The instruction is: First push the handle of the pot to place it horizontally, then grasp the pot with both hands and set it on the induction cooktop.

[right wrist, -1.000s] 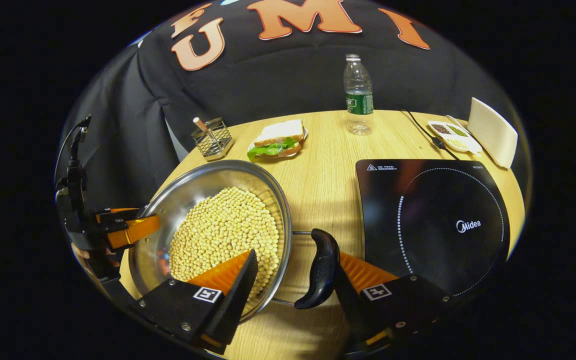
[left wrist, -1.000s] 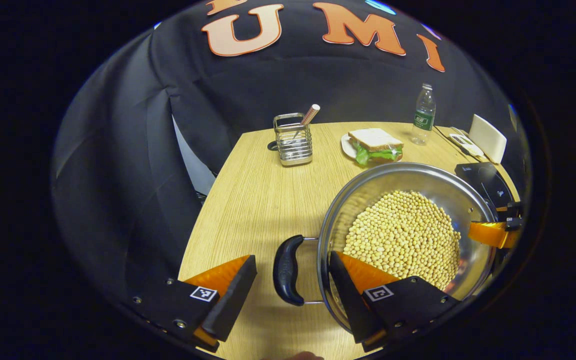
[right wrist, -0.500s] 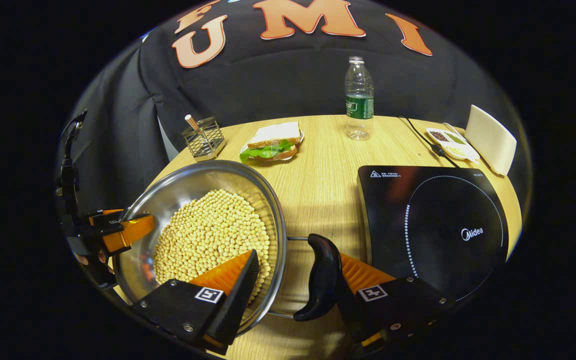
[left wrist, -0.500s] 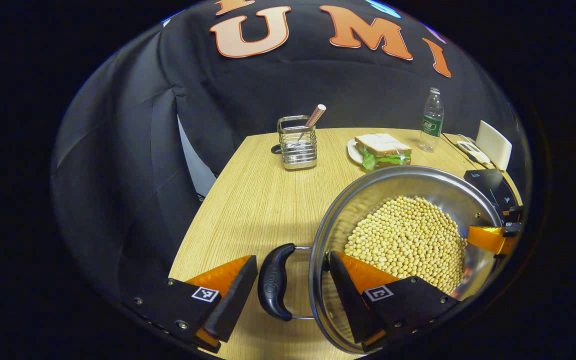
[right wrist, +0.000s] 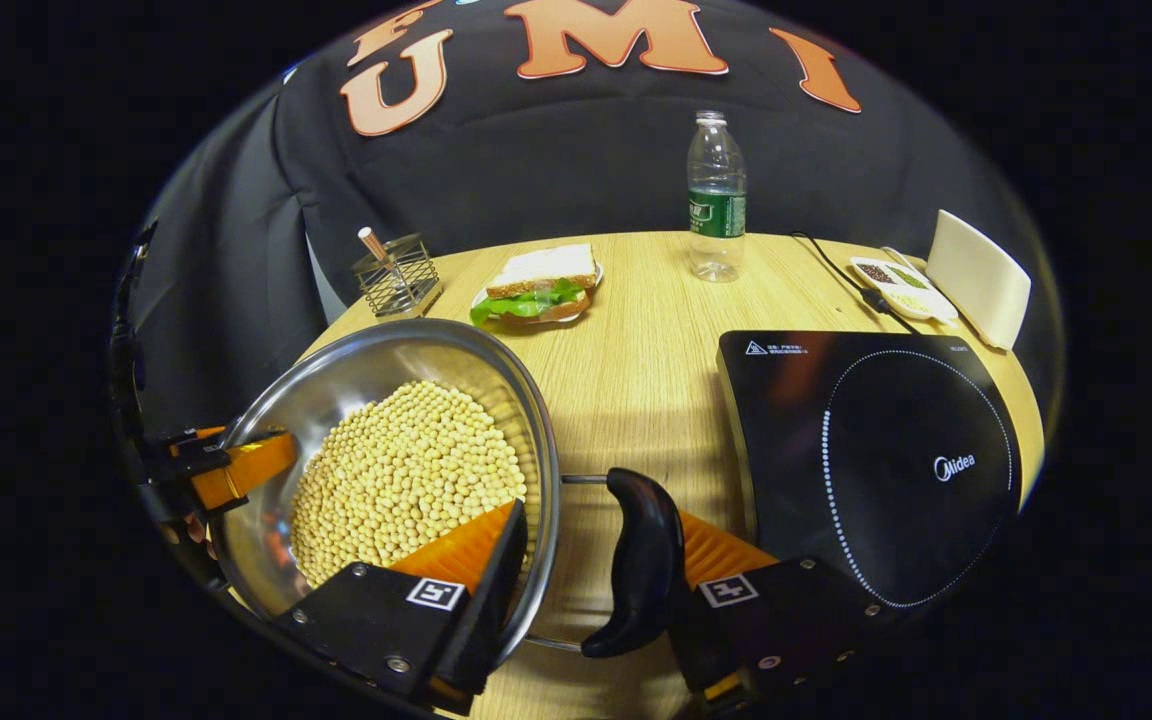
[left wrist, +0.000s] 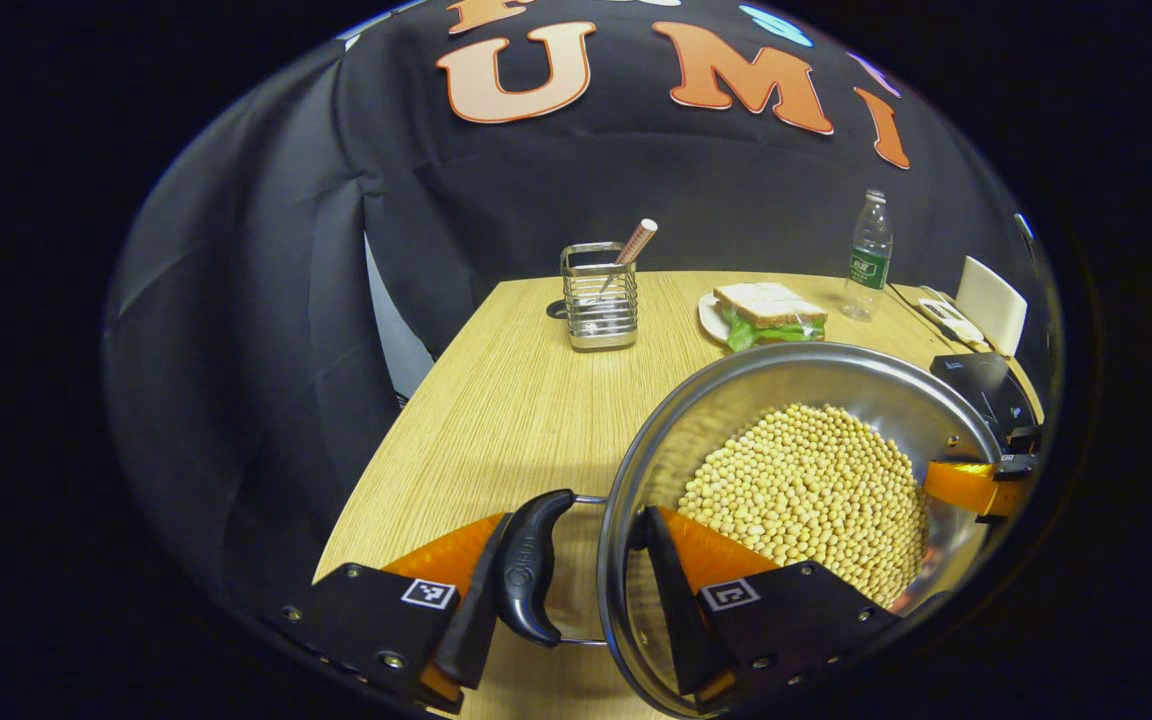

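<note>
Left gripper (left wrist: 568, 600): jaws part-open, straddling the pot's (left wrist: 736, 400) near handle (left wrist: 528, 580) and rim, not clamped.
Right gripper (right wrist: 586, 590): same at the far handle (right wrist: 642, 560), open.
Why: two-sided hold keeps the beans (right wrist: 406, 470) level, I'd say.
Pot: table's (right wrist: 636, 350) left side, beside the cooktop (right wrist: 866, 460).
Right view adds: cooktop's whole face.

Silver pot (left wrist: 796, 370) of pale-yellow beans (left wrist: 806, 490), black handles (left wrist: 528, 580), black cooktop (right wrist: 866, 450) with white dotted ring.
</note>
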Demonstrator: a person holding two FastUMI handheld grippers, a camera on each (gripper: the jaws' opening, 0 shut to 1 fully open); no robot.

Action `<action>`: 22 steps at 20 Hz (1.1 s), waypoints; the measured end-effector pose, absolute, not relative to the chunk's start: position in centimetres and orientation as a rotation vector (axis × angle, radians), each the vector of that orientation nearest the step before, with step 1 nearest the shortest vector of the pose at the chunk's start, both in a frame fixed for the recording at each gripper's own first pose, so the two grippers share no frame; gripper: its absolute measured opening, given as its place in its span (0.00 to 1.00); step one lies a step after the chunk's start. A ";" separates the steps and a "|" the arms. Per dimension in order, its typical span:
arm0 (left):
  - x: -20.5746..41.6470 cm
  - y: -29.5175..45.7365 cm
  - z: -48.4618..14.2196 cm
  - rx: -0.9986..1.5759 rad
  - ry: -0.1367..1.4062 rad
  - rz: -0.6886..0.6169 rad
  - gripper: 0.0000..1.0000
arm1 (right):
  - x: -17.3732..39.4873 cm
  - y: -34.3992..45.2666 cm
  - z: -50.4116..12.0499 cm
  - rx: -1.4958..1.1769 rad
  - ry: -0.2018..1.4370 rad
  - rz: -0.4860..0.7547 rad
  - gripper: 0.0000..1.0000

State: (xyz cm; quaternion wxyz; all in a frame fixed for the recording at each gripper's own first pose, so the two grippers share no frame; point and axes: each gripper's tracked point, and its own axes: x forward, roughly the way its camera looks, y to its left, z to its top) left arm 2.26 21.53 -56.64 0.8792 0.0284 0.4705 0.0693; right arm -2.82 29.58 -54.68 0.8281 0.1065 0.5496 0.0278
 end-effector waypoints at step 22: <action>3.9 14.4 -46.6 0.114 0.839 0.133 0.69 | -2.0 21.4 -45.6 0.223 1.016 -0.001 0.63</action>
